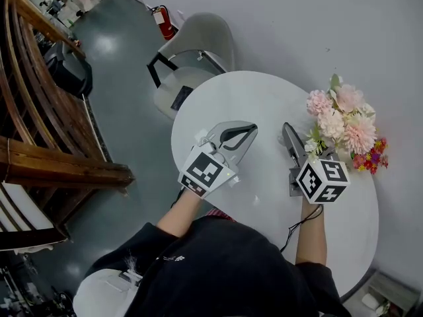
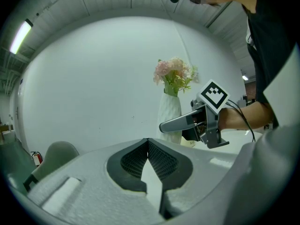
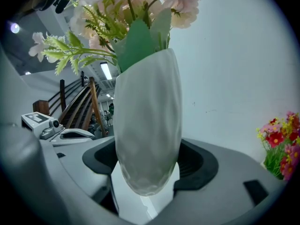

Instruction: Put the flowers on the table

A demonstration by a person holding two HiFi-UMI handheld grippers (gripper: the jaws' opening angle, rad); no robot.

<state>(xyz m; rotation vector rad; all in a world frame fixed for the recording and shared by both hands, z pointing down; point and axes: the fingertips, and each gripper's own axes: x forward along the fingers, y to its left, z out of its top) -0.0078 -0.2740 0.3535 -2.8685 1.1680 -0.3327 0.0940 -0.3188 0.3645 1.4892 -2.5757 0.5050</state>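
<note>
**A:** Head view?
**B:** A round table (image 1: pixel 264 98). The left claw (image 1: pixel 248 132) and right claw (image 1: pixel 291 137) are over it, with the pink flowers (image 1: pixel 340 121) beside the right one.
**A:** Left gripper view?
**B:** Its jaws meet on nothing. Beyond them the vase (image 2: pixel 169 114) stands upright at the right claw.
**A:** Right gripper view?
**B:** Jaws wide, pads clamped on the vase's sides. I can't tell if its base touches the table.

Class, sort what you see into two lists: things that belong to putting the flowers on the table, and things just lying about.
Belong: vase of pink flowers, right gripper holding it, left gripper, white table.
Lying about: grey chair, fire extinguisher, wooden railing.
</note>
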